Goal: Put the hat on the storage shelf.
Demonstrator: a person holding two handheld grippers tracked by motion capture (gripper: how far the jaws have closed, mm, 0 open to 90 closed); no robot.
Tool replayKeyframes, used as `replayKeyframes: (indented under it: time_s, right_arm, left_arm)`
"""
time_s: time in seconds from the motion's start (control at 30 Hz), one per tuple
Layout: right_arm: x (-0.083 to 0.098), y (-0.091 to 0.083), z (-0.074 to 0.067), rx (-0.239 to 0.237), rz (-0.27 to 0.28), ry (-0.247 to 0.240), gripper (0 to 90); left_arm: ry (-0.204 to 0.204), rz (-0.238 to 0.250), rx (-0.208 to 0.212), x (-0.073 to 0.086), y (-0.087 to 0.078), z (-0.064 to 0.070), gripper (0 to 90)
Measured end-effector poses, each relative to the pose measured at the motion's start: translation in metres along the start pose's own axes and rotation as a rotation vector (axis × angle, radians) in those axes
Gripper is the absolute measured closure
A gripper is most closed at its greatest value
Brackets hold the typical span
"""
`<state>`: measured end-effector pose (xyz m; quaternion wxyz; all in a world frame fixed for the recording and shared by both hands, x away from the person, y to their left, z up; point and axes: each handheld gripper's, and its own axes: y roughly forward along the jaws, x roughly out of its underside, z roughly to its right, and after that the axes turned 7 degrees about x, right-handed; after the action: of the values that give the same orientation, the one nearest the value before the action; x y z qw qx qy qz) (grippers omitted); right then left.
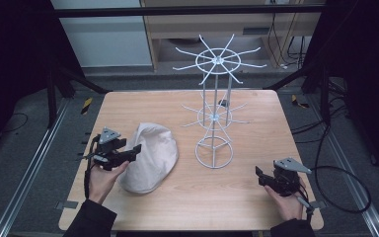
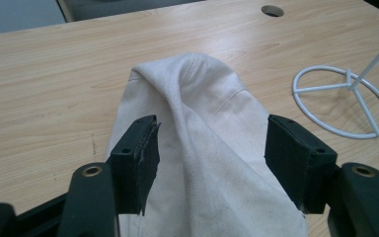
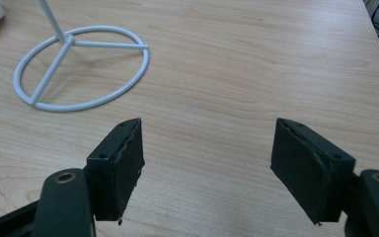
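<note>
A cream fabric cap (image 1: 151,157) lies on the wooden table (image 1: 256,103), left of centre. My left gripper (image 1: 136,149) is open at the cap's left edge; in the left gripper view its jaws straddle a raised fold of the cap (image 2: 202,128) without pinching it. A white wire hanging stand (image 1: 215,118) with hooked spokes rises at the table's middle, its ring base (image 2: 343,101) close to the cap. My right gripper (image 1: 259,174) is open near the front right corner, over bare wood (image 3: 212,148), with the stand's ring base (image 3: 81,66) ahead and to its left.
The table's front and right edges lie close to the right hand. Black frame poles, cables and a shelf unit (image 1: 227,24) stand beyond the far edge. A round cable hole (image 2: 272,10) sits in the tabletop past the cap.
</note>
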<state>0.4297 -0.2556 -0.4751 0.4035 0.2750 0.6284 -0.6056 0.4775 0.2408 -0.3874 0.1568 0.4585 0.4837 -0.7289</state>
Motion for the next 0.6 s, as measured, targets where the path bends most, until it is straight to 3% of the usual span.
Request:
replayKeyframes:
  time_s: [0.6]
  right_arm:
    - [0.0, 0.0, 0.0, -0.007, -0.006, 0.0, 29.6]
  left_arm:
    - [0.01, -0.108, -0.029, -0.005, 0.03, -0.001, 41.1]
